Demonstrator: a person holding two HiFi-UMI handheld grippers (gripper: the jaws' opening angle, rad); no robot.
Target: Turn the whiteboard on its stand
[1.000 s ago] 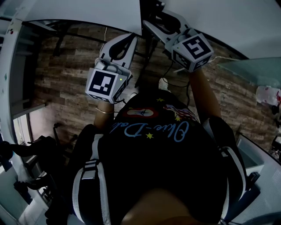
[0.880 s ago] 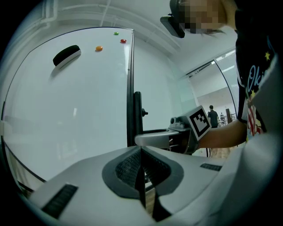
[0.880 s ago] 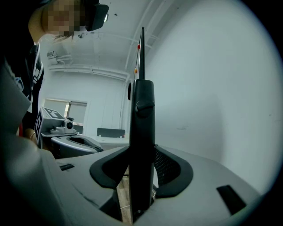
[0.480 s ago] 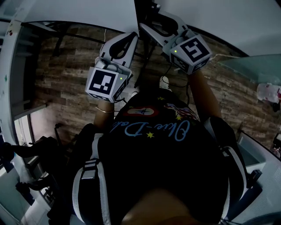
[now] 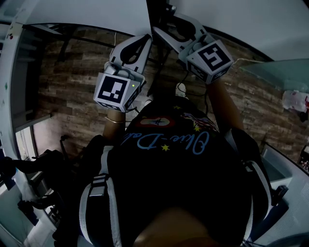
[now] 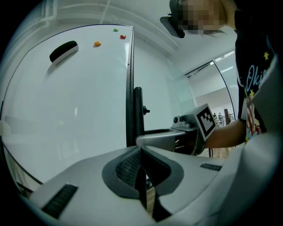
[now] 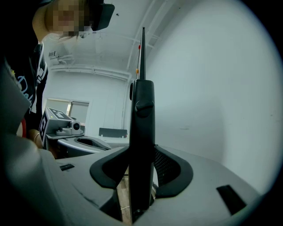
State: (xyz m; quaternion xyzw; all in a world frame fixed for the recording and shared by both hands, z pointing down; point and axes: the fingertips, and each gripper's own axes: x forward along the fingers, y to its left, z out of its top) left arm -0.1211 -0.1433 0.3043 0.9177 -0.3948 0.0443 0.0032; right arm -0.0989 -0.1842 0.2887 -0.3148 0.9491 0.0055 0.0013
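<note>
The whiteboard (image 5: pixel 87 12) stands upright, its black-framed side edge (image 6: pixel 129 88) next to the stand's black post (image 6: pixel 138 110). A black eraser (image 6: pixel 63 50) and small coloured magnets (image 6: pixel 97 43) stick to its face. My right gripper (image 5: pixel 166 29) is shut on the post (image 7: pixel 142 132), just below a round knob, and the board (image 7: pixel 143 48) shows edge-on above it. My left gripper (image 5: pixel 144 41) is shut with nothing between its pads, its tip (image 6: pixel 141 152) close to the board's lower corner and to the right gripper (image 6: pixel 143 140).
Below me is a wood-pattern floor (image 5: pixel 72 96) with cables (image 5: pixel 181 89) near the stand's foot. A glass partition (image 5: pixel 275 75) is at the right and dark equipment (image 5: pixel 38 164) at the lower left. A pale wall (image 7: pixel 221 88) fills the right side.
The right gripper and the board's side edge have shifted slightly left in the head view. The left gripper has hardly moved.
</note>
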